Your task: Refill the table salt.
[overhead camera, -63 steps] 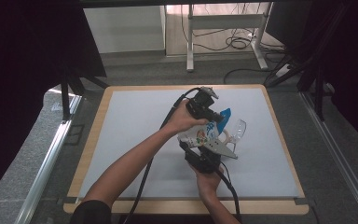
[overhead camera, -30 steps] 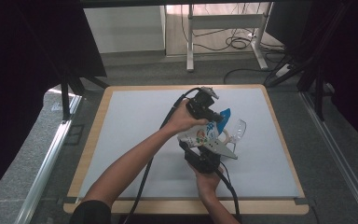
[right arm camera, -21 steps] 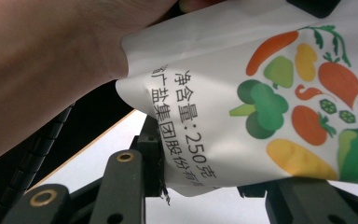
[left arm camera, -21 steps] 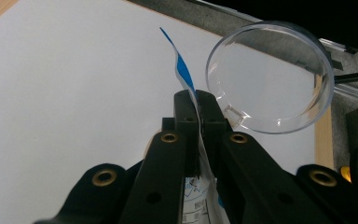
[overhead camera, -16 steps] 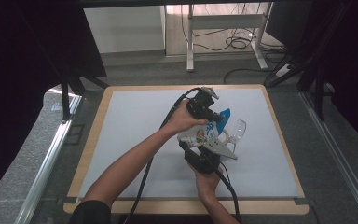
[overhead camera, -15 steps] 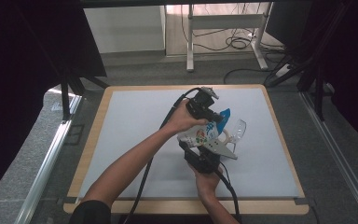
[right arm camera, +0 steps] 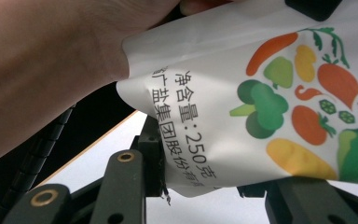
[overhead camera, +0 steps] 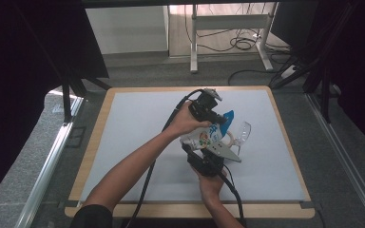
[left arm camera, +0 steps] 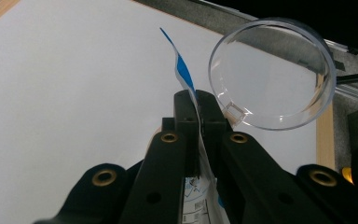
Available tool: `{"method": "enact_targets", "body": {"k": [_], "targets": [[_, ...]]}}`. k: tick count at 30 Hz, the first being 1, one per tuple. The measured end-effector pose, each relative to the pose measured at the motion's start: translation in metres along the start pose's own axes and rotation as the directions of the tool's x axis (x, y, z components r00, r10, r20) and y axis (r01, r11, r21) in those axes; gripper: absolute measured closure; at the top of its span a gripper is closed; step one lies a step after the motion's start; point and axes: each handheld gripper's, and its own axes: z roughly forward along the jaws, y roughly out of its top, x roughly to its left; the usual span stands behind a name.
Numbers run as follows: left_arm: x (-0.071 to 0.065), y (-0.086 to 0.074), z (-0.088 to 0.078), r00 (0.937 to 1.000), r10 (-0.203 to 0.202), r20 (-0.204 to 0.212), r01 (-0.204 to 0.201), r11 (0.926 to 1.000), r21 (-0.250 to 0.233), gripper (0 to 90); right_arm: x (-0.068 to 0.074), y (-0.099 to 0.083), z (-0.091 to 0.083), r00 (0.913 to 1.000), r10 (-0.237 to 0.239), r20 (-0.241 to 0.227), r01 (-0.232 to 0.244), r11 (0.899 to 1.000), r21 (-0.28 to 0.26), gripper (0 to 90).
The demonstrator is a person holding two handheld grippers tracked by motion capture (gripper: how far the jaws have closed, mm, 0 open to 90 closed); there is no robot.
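Near the middle of the table (overhead camera: 138, 123), a little toward three o'clock, both grippers held one bag (overhead camera: 204, 139) off the white mat. In the high view the left gripper (overhead camera: 218, 118) sat at the bag's twelve o'clock end and the right gripper (overhead camera: 203, 154) at its six o'clock end, with the left hand (overhead camera: 186, 121) at ten o'clock of the bag and the right hand (overhead camera: 210, 183) below it.

In the left gripper view, the left gripper (left arm camera: 199, 100) had its jaws pressed together on a thin edge of the bag (left arm camera: 193, 100), which ran up between them and ended in a blue strip curling toward eleven o'clock. A clear cup (left arm camera: 272, 74) lay just beside the jaw tips at two o'clock, its open mouth turned toward the camera; whether it touched the bag I could not tell. In the high view the cup (overhead camera: 243, 133) lay on its side at three o'clock of the bag.

In the right gripper view, the right gripper (right arm camera: 214, 182) had its jaws partly apart and clamped on the lower end of the bag (right arm camera: 242, 107), one jaw at each side of the folded bottom. The bag's face showed printed vegetables and a line of Chinese text. A forearm (right arm camera: 51, 65) crossed at ten o'clock, touching the bag's upper edge.
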Motion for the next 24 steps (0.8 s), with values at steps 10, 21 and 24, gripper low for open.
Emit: {"method": "enact_targets", "body": {"k": [10,21,24], "targets": [[0.0007,0.0003,0.0001,1.0,0.001,-0.002,-0.001,1.0,0.003,89.5,-0.0004,0.0001,0.0007,1.0,-0.003,0.0,0.003,1.0,-0.004,61.9],[0.0009,-0.0002,-0.0005,1.0,0.0,-0.001,0.0,1.0,-0.001,89.5,-0.0004,0.0003,0.0007,1.0,-0.003,-0.001,0.003,1.0,-0.002,62.1],[0.0014,-0.0003,-0.0004,1.0,-0.001,-0.001,0.001,1.0,-0.002,89.5,-0.0006,0.0003,0.001,1.0,-0.004,-0.001,0.004,1.0,-0.002,62.1]]}}
